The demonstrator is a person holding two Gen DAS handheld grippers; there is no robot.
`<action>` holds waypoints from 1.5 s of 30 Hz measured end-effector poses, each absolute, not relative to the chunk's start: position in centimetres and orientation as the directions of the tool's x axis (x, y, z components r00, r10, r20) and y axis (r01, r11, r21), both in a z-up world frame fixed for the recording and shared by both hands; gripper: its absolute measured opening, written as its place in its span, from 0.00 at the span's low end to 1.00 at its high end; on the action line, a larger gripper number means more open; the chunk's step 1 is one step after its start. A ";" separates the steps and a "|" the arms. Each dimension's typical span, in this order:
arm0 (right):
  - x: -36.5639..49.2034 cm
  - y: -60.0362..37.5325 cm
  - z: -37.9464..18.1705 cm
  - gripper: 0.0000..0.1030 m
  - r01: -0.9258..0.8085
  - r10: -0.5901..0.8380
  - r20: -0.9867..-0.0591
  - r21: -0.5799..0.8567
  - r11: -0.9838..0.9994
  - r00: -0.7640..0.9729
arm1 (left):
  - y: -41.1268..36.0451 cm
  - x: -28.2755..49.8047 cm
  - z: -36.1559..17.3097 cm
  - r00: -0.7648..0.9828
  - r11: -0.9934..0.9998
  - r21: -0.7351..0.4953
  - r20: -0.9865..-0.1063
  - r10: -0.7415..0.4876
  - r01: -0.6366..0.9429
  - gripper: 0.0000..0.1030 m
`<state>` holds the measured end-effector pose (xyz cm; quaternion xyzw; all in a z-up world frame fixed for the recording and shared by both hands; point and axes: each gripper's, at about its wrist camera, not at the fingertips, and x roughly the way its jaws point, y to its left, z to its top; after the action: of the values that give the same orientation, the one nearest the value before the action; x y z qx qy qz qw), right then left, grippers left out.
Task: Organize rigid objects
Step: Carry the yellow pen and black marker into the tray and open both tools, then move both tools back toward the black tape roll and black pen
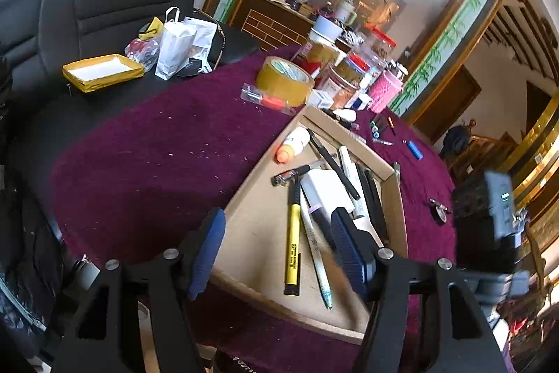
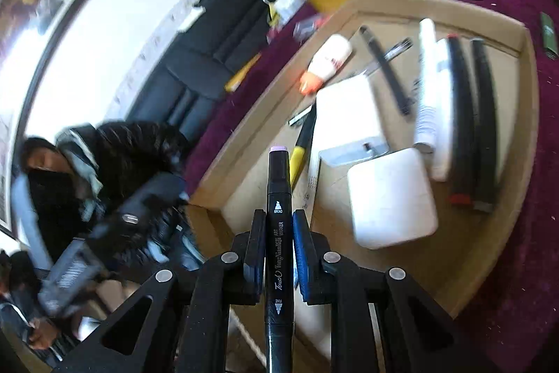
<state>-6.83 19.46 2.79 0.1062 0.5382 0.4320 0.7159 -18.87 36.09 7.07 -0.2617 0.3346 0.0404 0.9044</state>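
Clamping a black art marker [image 2: 278, 233] upright between its pads, the right gripper [image 2: 278, 226] hangs over the near corner of the cardboard tray [image 2: 482, 268]. The left gripper [image 1: 279, 233] is spread wide with nothing in it, above the same tray, where a yellow-handled tool [image 1: 292, 250], pens and a white box [image 1: 326, 191] lie on the purple tablecloth [image 1: 157, 156].
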 end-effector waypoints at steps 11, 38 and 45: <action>-5.5 20.1 2.5 0.17 -0.551 0.535 -0.804 0.332 0.766 0.259 | 35.9 -19.0 6.4 0.769 0.848 -0.479 -0.622 -0.148 -0.225 0.66; -10.3 10.7 8.2 0.79 -0.408 0.262 -0.609 -0.113 0.906 0.749 | 27.3 -18.4 9.6 0.789 0.962 -0.229 -0.614 -0.023 -0.150 0.78; -9.9 7.5 7.9 0.79 -0.332 0.190 -0.615 -0.125 0.935 0.766 | 24.5 -18.0 9.8 0.780 0.974 -0.195 -0.625 -0.037 -0.111 0.78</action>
<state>-9.91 7.49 7.91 -0.1141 0.3124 0.1399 0.9326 -18.03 24.47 9.76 -0.1112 0.3314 0.0198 0.9367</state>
